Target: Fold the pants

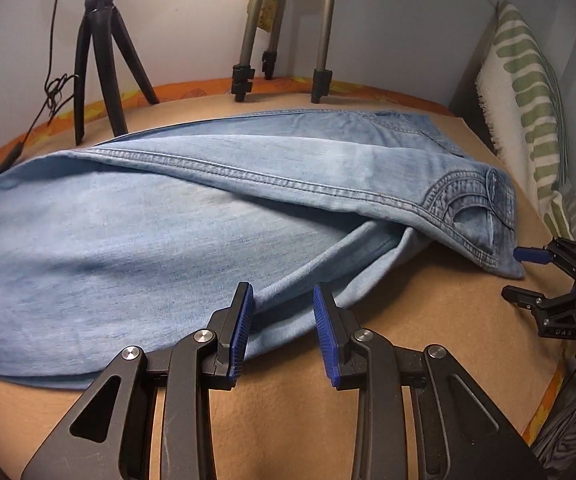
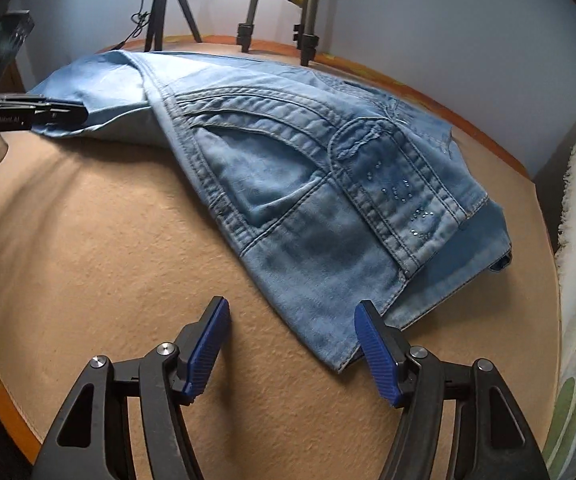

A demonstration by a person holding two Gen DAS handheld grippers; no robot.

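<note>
both grippers' fingers (image 1: pixel 244 320) spread over the jeans (image 1: pixel 168 216), nothing pinched; a shallow bite could catch only one layer and spoil the fold.

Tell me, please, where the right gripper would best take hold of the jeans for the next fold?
Probably the waistband corner of the jeans, approached from the near edge. That corner lies thin and flat on the tan surface, already between the open pads of the right gripper.
</note>
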